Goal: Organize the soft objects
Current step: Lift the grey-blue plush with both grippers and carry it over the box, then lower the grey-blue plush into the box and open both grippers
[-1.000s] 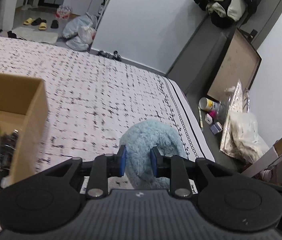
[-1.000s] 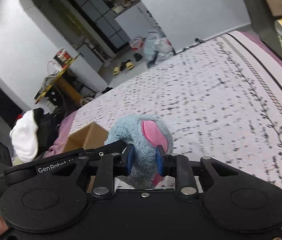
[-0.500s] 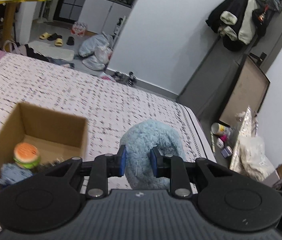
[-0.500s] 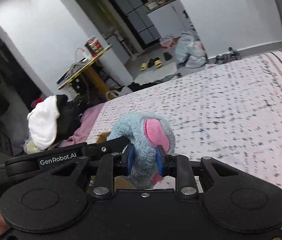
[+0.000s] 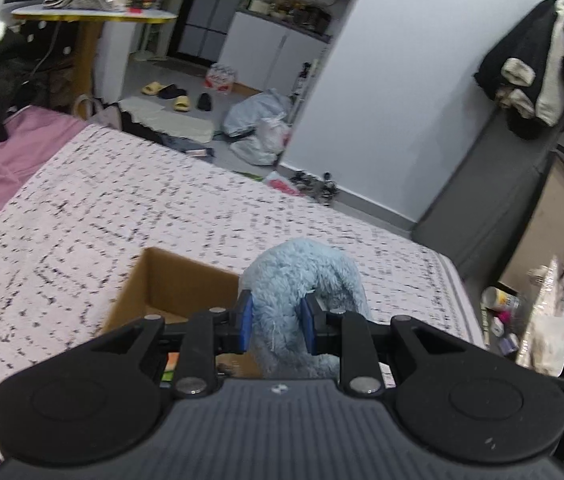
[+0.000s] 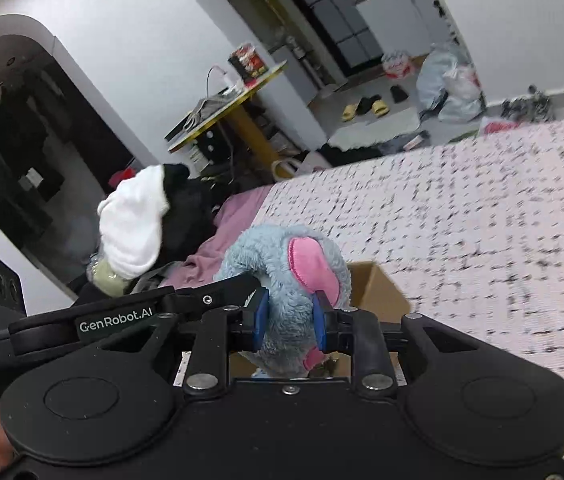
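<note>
Seen from two cameras mounted on hand-held grippers, each looking forward along its own pair of black fingers with blue pads.

Left gripper (image 5: 274,322): fingers clamped on a fluffy pale-blue plush toy (image 5: 305,280), fur bulging out between and above the pads. Right gripper (image 6: 289,322): fingers clamped on the same toy (image 6: 282,280), here showing a pink felt ear patch on its right side. Held by both grippers at once, up in the air, clear of the bed.

Directly behind and below the toy: an open brown cardboard box (image 5: 170,280), resting on a bed covered with a white quilt speckled with small black marks (image 5: 122,208). Only the far inner wall and a corner of the box visible; most of its interior hidden by the gripper bodies, with just a sliver of something colourful at the bottom edge, too cropped to identify.

Background: purple bedding and dark clothing at the bed's left edge, a yellow-rimmed table (image 5: 94,16), slippers and plastic bags on the floor, coats hanging on a grey cabinet at right.

Progress, as a judgement: toy picked up and brought roughly over the near rim of the box, but not yet inside. Left to do: lowering into the box and letting go. No other loose soft items visible on the quilt in these views.
</note>
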Demonstrator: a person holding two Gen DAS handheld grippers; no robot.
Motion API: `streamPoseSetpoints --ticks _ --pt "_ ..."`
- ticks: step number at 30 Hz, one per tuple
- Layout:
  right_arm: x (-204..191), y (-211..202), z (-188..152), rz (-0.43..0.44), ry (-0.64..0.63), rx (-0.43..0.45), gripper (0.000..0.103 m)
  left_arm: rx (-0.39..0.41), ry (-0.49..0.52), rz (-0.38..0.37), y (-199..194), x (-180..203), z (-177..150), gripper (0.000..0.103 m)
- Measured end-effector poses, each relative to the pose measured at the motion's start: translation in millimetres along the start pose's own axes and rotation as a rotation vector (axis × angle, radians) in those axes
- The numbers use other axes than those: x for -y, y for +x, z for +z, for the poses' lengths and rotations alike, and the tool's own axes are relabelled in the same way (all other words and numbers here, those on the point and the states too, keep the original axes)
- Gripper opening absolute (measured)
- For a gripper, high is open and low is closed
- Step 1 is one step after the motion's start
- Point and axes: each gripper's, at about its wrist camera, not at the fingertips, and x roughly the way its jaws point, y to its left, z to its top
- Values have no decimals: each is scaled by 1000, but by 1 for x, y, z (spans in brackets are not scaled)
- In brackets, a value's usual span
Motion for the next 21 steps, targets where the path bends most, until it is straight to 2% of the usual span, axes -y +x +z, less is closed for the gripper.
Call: streamPoseSetpoints --ticks 15,18,21 --pt "24 64 -12 -4 70 -122 30 -99 -41 94 59 -39 -14 24" --pt "25 66 -12 17 72 -122 35 -108 -37 139 64 -42 -17 25" --pt "26 61 -11 43 79 -113 45 -105 16 165 63 -38 -17 35"
